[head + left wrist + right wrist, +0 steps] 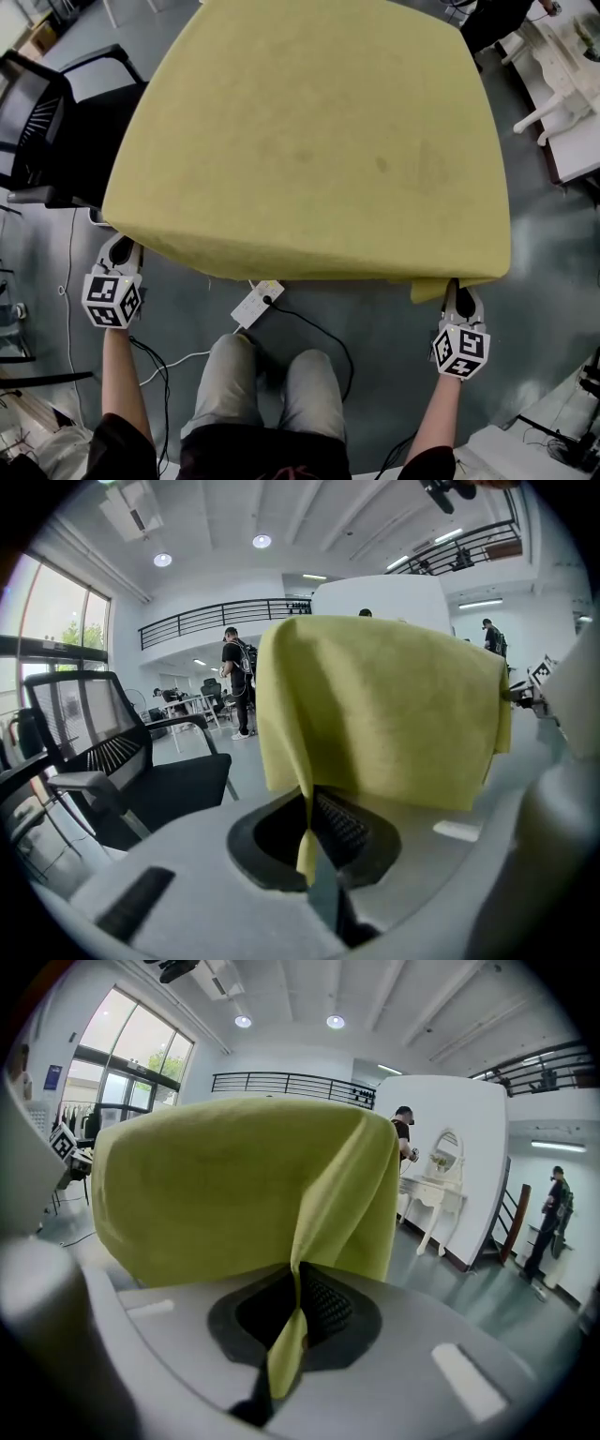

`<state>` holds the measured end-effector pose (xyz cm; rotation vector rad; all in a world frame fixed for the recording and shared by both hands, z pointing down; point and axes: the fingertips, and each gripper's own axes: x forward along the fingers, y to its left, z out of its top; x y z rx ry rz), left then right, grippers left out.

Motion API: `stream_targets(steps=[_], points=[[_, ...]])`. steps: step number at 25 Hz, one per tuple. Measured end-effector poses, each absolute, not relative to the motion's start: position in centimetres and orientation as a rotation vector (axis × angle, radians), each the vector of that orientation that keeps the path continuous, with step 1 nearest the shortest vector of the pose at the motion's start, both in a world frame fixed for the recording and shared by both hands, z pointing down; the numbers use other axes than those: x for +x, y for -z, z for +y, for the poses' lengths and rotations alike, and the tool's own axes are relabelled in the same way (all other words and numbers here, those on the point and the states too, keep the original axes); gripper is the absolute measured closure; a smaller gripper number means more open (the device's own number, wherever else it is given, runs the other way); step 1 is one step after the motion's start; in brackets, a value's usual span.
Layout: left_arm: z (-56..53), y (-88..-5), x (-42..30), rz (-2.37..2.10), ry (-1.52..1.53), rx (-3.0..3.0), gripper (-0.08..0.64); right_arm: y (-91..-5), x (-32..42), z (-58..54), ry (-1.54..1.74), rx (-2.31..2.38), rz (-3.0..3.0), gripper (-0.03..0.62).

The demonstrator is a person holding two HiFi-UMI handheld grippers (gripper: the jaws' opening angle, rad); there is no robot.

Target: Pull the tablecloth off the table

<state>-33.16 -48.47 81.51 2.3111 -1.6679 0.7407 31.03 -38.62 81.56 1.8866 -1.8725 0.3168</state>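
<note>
Table hidden under tablecloth (309, 141); L gripper (122, 247), R gripper (458, 289) pinch corners.

The yellow tablecloth (309, 141) is spreading over everything ahead, blocking any forward pass at that height. A black office chair (56, 131) is standing close against its left side, crowding the left gripper (122, 248) from there. A white power strip (256, 304) and its cable (319, 324) are lying on the floor between the cloth's near edge and the person's knees (272, 370). Bare grey floor (544, 262) is lying open beside the right gripper (457, 291), reaching towards white furniture (562, 75).
</note>
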Motion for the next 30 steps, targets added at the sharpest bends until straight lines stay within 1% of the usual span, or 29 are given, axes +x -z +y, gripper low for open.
stream_targets(steps=[11,21,25,30], points=[[-43.6,-78.8,-30.4,-1.588,-0.745,2.323,0.557,-79.5,30.0,-34.9,-0.379,1.829,-1.904,0.583],[-40.5,-71.4,-27.2,-1.590,-0.676,2.297,0.557,-73.9,28.5,-30.7,-0.441,1.770,-1.990,0.582],[-39.9,-69.0,-27.7,-1.603,-0.752,2.276,0.557,-71.5,28.4,-29.9,-0.430,1.726,-2.026,0.581],[-38.4,-68.1,-27.4,-1.577,-0.812,2.244,0.557,-69.6,28.3,-29.2,-0.442,1.710,-2.038,0.581]])
